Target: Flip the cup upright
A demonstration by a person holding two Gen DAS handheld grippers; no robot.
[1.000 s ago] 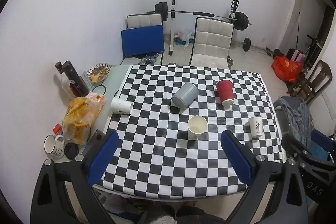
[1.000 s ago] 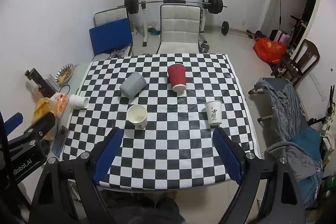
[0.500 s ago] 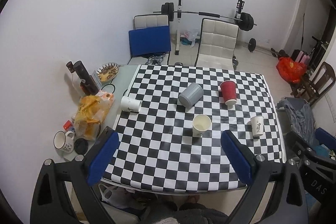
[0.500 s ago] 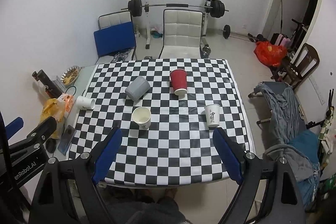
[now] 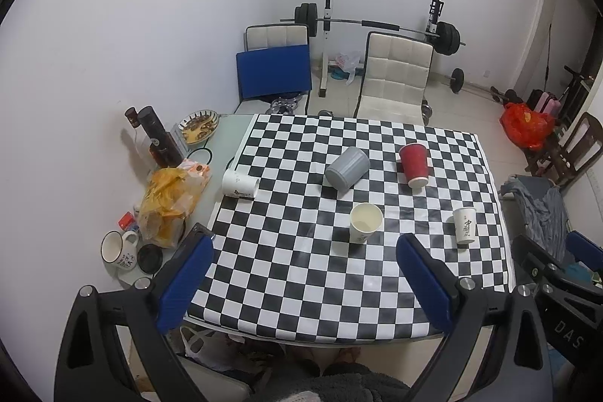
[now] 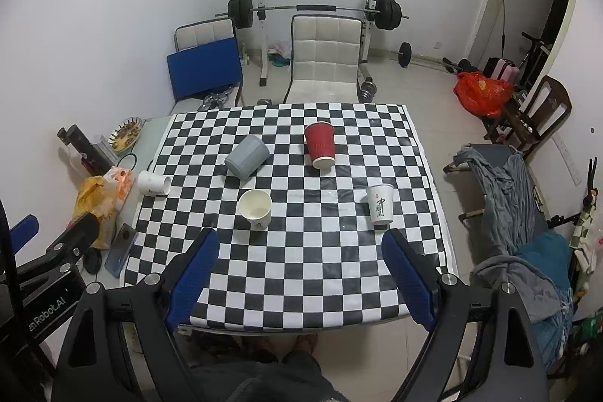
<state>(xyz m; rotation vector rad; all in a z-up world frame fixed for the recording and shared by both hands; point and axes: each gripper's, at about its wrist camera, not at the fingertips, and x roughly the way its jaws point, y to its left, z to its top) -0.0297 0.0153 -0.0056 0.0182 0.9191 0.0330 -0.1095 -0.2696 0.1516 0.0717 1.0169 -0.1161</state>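
Both released claws (image 5: 303, 274) (image 6: 301, 277) hang well short of the tipped grey cup (image 5: 347, 168) (image 6: 247, 156)

Glossy checkered cloth (image 6: 301, 251) covers the surface; the red cup (image 6: 319, 144) looks like ribbed paper, the grey cup (image 6: 247, 157) matt plastic.

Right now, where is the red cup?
The red cup lies on its side toward the far side of the checkered table, just right of the tipped grey cup in the right wrist view.

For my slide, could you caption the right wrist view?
Open right gripper above checkered table with five cups.
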